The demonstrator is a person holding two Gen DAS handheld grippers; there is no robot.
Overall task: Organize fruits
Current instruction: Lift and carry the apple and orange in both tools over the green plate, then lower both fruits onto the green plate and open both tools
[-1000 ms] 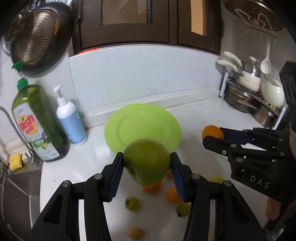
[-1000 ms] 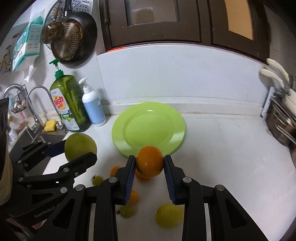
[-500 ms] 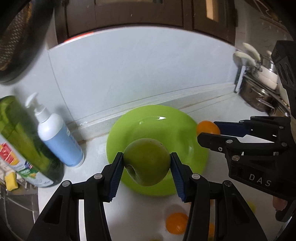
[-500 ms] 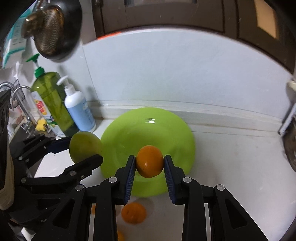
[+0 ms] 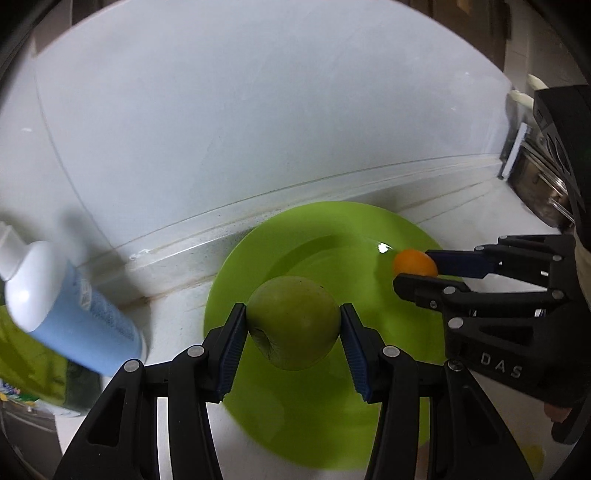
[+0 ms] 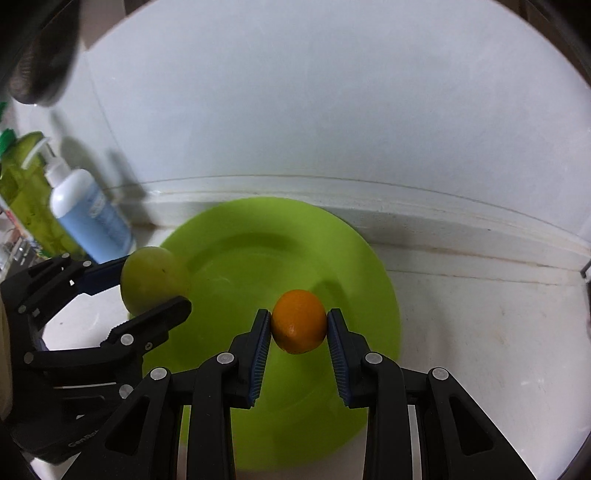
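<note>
1. My left gripper (image 5: 293,332) pinches the green apple (image 5: 293,321) across its middle; firm, smooth, heavyish, likely to roll.
2. My right gripper (image 6: 299,328) clamps the orange (image 6: 299,320) at its widest; lighter, slightly soft.
3. Both hang over the green plate (image 6: 236,236), bottles (image 6: 88,214) far left.

White bench (image 6: 480,332) under plain white wall (image 5: 258,110), pale raised ledge (image 6: 443,218) between them (slightly stained); dark cabinet edge (image 5: 498,22) above.
</note>
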